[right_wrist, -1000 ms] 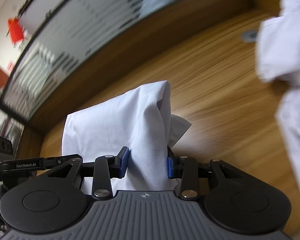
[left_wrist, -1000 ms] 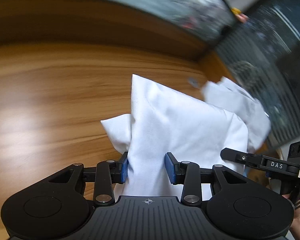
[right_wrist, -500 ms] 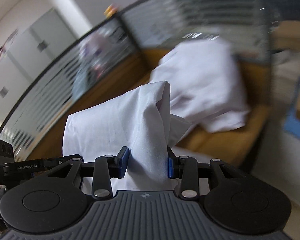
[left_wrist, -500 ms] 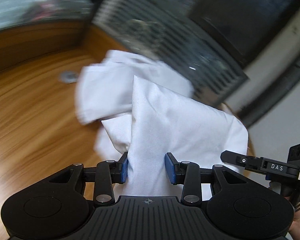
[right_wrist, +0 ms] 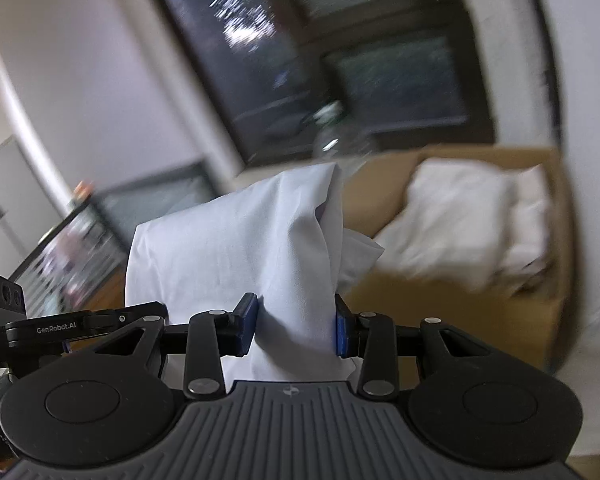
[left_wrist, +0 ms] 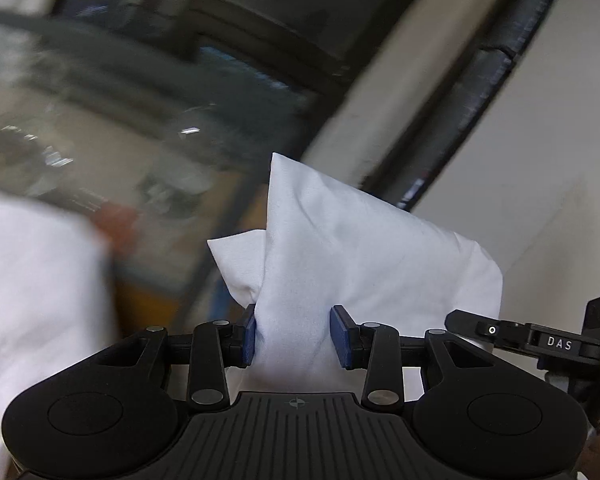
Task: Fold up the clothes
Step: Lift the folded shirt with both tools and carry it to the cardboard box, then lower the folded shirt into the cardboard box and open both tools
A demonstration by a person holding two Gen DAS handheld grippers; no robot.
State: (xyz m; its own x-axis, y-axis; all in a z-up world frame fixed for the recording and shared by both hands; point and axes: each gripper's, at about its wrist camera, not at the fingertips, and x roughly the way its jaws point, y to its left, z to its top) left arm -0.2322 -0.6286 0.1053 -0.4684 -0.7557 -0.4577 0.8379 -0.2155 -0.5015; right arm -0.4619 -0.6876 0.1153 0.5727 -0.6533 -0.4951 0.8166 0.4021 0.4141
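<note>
A folded white garment [left_wrist: 340,248] is carried in the air between both grippers. My left gripper [left_wrist: 294,336] is shut on one end of it, blue pads pressing the bunched cloth. My right gripper [right_wrist: 296,330] is shut on the other end of the white garment [right_wrist: 240,248]. Each view shows the other gripper's black body at its edge. In the right wrist view a cardboard box [right_wrist: 452,312] lies ahead to the right, with white clothes [right_wrist: 460,216] piled inside. More white cloth [left_wrist: 32,288], blurred, fills the left of the left wrist view.
Dark windows [right_wrist: 340,60] and white walls [left_wrist: 560,120] stand behind. A clear plastic bottle [right_wrist: 332,132] is behind the box. A strip of wooden table [right_wrist: 100,292] shows at far left in the right wrist view, with a glass partition beyond.
Both grippers swung away from the wooden table toward the right and rose, carrying the folded garment. The table has left view; the box of clothes and the windows have come in.
</note>
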